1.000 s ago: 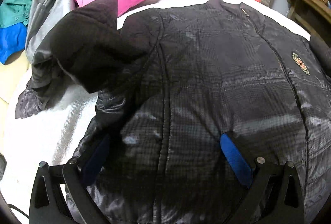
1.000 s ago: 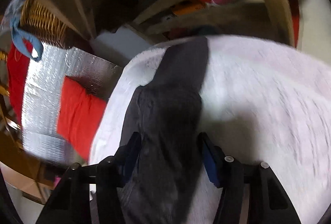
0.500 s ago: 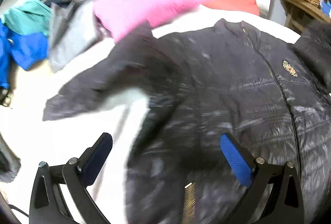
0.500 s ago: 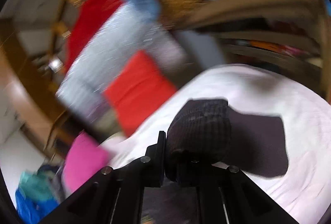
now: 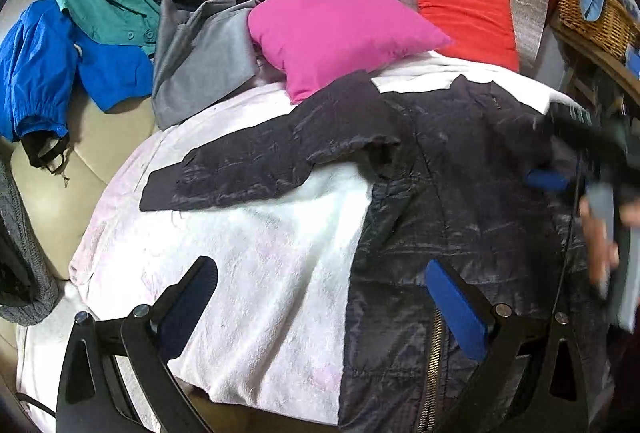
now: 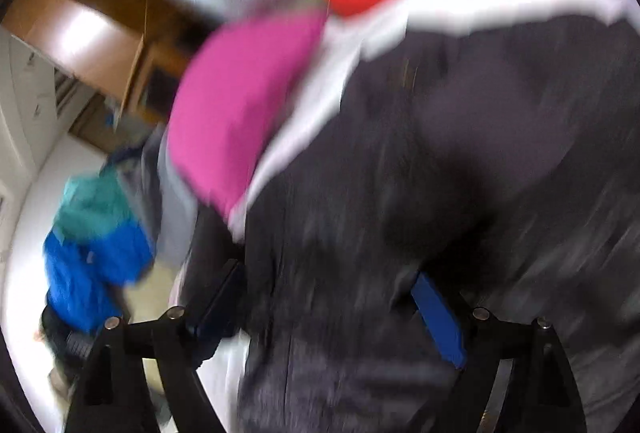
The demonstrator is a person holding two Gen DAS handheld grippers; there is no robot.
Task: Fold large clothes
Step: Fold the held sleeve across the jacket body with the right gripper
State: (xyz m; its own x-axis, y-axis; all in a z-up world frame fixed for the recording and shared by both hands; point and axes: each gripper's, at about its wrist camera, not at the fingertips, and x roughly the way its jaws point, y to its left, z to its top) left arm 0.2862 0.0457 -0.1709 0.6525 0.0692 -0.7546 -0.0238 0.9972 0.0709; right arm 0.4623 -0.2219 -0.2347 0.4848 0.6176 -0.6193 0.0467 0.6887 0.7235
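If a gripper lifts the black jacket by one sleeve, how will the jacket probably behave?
The black jacket is probably floppy: its sleeve lies flat and creased on the white blanket, so the body would hang and trail. Its glossy fabric looks slippery, so a small pinch may slide. The quilted padding suggests it is light for its bulk.

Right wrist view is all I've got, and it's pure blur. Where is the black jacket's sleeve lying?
Observer: The sleeve lies stretched out flat on the white blanket. Its cuff points away from the jacket body.
Operator: Is the left hand-held gripper holding anything?
Observer: No. The left hand-held gripper is open above the jacket's side edge, with nothing between its pads.
Operator: Which side of the jacket faces up?
Observer: The front. Its brass zipper shows at the hem, beside that gripper's blue pad.
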